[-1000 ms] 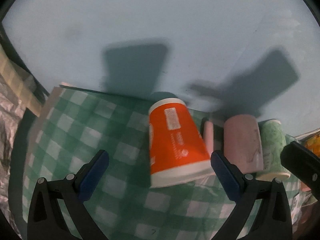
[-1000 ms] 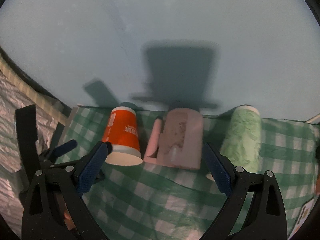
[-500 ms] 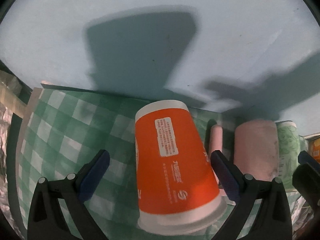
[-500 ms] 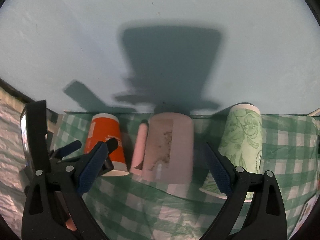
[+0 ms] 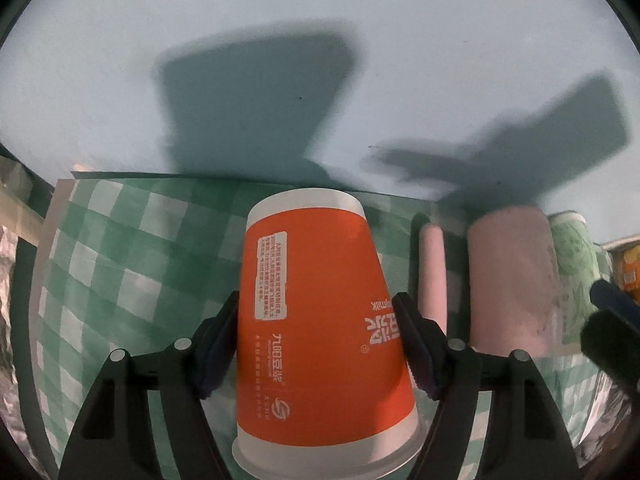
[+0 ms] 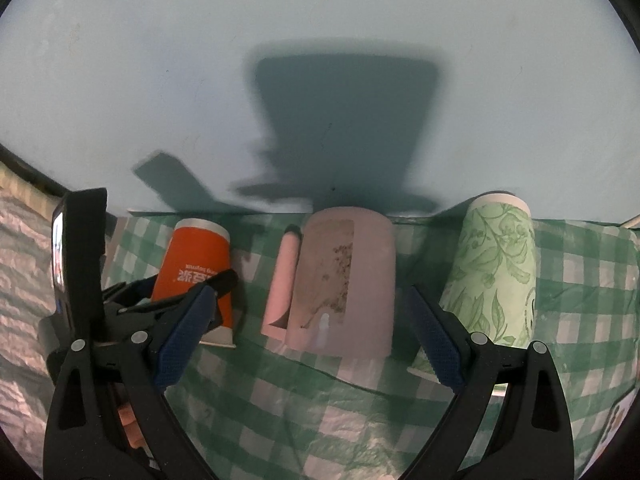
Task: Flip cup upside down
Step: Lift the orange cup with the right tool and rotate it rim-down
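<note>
An orange paper cup (image 5: 316, 320) stands upside down, rim down, on the green checked cloth (image 5: 120, 264). My left gripper (image 5: 318, 344) is shut on its sides. The cup also shows in the right wrist view (image 6: 196, 268), with the left gripper's fingers (image 6: 208, 284) around it. A pink mug (image 6: 344, 280) with its handle to the left stands upside down at the middle. A green leaf-print paper cup (image 6: 496, 272) stands upside down at the right. My right gripper (image 6: 308, 340) is open and empty, in front of the pink mug.
A pale blue wall (image 6: 320, 80) rises right behind the cups. Crinkled silver foil (image 6: 24, 280) lies left of the cloth. An orange-yellow packet (image 5: 628, 272) shows at the far right of the left wrist view.
My left gripper has moved forward around the orange cup and closed on it. My right gripper has moved closer to the pink mug and stays open.
</note>
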Motion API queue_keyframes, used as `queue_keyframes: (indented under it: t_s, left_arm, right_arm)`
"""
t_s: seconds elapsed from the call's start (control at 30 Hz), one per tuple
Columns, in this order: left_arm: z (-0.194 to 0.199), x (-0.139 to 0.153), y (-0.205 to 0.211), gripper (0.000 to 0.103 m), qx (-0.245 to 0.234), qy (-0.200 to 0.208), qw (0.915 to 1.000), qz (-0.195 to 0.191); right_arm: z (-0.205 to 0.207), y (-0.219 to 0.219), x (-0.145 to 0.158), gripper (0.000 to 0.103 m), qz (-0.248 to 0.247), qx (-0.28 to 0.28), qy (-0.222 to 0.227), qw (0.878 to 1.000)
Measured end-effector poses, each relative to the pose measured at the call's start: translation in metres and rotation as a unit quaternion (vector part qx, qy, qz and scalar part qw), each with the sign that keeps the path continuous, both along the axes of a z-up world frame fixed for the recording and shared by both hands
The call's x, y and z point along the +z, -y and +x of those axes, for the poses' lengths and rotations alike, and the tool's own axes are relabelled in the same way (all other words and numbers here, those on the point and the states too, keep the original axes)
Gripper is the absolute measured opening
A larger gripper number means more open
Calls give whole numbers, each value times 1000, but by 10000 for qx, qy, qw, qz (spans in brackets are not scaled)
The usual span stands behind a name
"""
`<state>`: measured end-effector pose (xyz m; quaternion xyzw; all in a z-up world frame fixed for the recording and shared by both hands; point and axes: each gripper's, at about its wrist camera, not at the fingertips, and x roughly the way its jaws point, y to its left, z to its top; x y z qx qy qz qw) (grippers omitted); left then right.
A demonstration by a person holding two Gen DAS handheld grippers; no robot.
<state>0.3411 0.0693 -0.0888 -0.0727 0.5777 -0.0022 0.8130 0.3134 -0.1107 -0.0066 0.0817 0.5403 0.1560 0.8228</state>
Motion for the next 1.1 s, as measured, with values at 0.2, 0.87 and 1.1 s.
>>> queue_keyframes:
  t_s: [0.2,0.87,1.1]
  left_arm:
    - [-27,18,-1,75,-250,317,9992,-58]
    - [-139,31,106,75,-1415,547,9872,-485]
    - [-158,24,142,75,-1639,367,9840,-586]
  right_arm:
    - [-14,0,3,95,46,68,27,10000]
    - [-118,53,13,95,367,292,-186,9987]
    - [-139,80,-7,95,438,221,-403,9980]
